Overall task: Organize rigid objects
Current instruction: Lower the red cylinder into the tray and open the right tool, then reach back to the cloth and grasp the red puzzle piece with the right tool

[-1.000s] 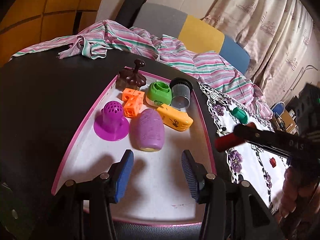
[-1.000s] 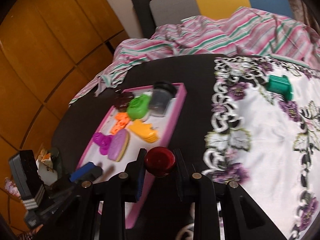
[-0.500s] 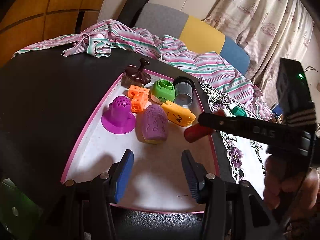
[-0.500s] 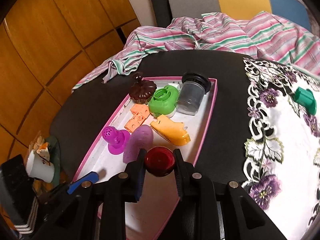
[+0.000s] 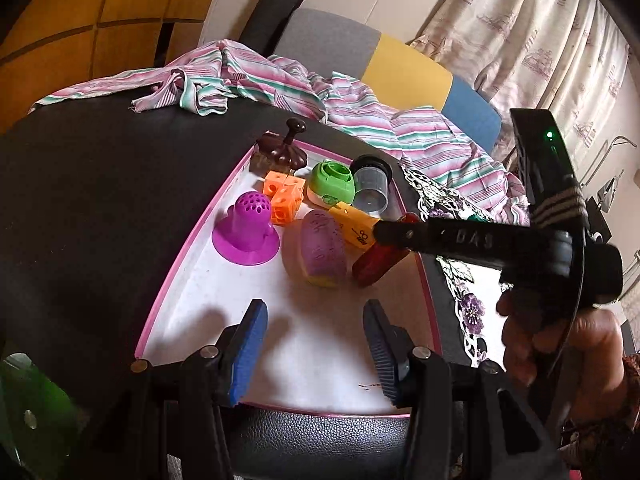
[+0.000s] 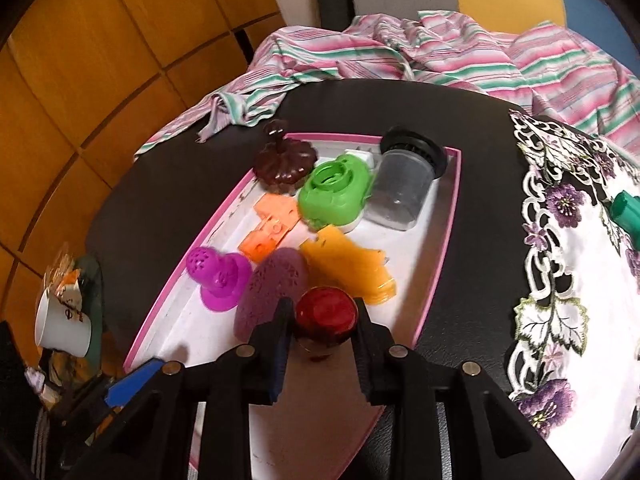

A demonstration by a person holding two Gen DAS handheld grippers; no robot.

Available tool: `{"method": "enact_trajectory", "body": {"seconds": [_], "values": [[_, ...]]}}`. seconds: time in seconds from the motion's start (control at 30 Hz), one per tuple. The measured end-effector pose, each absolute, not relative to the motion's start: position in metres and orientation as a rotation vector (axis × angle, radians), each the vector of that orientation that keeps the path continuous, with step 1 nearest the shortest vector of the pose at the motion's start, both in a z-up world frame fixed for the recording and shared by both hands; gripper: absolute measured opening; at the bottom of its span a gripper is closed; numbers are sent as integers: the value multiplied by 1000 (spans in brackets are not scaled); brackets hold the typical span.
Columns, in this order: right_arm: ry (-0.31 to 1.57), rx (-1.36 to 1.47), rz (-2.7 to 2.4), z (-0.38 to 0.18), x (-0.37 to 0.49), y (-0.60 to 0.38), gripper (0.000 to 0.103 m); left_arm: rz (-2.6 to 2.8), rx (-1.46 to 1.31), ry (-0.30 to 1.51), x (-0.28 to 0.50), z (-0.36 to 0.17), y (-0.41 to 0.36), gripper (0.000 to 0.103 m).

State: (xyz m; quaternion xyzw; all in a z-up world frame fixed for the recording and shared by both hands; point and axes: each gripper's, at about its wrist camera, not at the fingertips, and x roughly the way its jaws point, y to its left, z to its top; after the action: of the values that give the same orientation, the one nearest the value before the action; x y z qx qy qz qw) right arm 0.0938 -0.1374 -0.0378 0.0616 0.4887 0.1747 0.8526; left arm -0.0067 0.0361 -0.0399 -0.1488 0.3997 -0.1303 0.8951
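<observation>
A pink-rimmed white tray (image 5: 172, 280) (image 6: 440, 256) on the dark table holds several toys: a purple perforated cup (image 5: 246, 226), an orange block (image 5: 284, 198), a green piece (image 5: 332, 184), a clear jar (image 5: 370, 190), a yellow piece (image 6: 348, 270), a lilac oval (image 5: 322, 254) and a brown knobbed lid (image 5: 282, 152). My right gripper (image 6: 322, 316) is shut on a dark red cylinder (image 6: 326, 314) (image 5: 380, 262), low over the tray beside the lilac oval. My left gripper (image 5: 316, 340) is open and empty over the tray's near end.
A striped cloth (image 5: 280, 88) lies at the table's far edge before a chair. A flowered white cloth (image 6: 580, 280) covers the right side, with a teal piece (image 6: 626, 210) on it. A white mug (image 6: 62, 326) stands left of the table.
My right gripper has carried the red cylinder leftward from the table's dark edge over the tray and lowered it beside the lilac oval. The left gripper stayed open, nearly still.
</observation>
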Motion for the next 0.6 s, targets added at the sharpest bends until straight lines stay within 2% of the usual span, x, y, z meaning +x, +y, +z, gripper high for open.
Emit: {"method": "enact_trajectory", "body": {"seconds": [0.3,0.6], "values": [[922,172,277,-9,87,-168,34,-273,-301,834,-7,-41,31,50],[939,207,268,-12,80,-180,34,-282,-289,841,-8,-40,25,50]]}}
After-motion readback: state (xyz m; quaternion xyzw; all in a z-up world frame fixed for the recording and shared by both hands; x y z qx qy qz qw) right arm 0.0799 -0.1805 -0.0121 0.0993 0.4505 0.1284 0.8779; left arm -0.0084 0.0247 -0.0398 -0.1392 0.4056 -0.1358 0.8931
